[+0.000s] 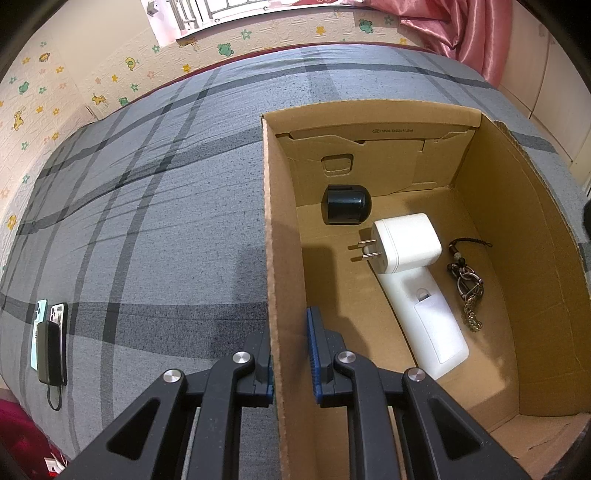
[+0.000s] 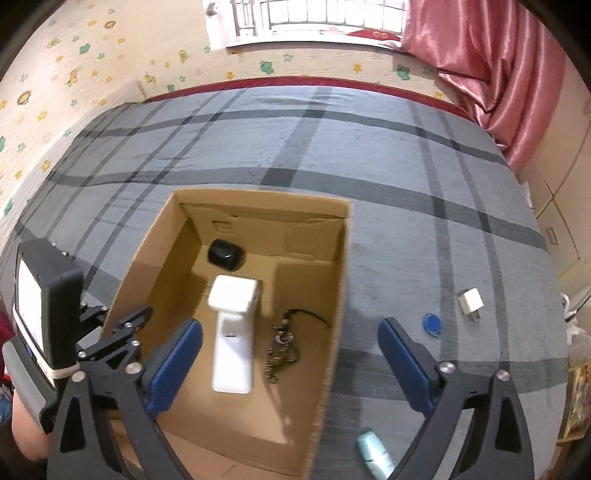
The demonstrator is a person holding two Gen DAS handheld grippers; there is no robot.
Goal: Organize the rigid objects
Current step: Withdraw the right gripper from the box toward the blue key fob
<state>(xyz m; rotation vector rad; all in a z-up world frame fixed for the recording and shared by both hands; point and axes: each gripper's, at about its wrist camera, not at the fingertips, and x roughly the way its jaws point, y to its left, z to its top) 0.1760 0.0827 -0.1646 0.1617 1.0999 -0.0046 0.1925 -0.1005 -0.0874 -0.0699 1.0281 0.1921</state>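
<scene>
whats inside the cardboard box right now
Inside the cardboard box: a black rounded device at the back, a white charger plug lying on a long white remote-like device, and a keychain beside them. The near corner is hidden by the wall.

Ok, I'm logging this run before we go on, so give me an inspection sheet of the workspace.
Surface: bed with grey plaid cover.
Job's things: open cardboard box holds a black rounded device, a white plug adapter lying on a long white device, and a keychain. Outside it, a small white plug, a blue disc and a pale teal object.
Clutter: stacked phones and a dark power bank.
Grippers: left gripper straddles the box's left wall, whether clamped unclear; right gripper open, empty.
Cables: short dark cable at the power bank.
Surroundings: stickered wall, window, pink curtain.
</scene>
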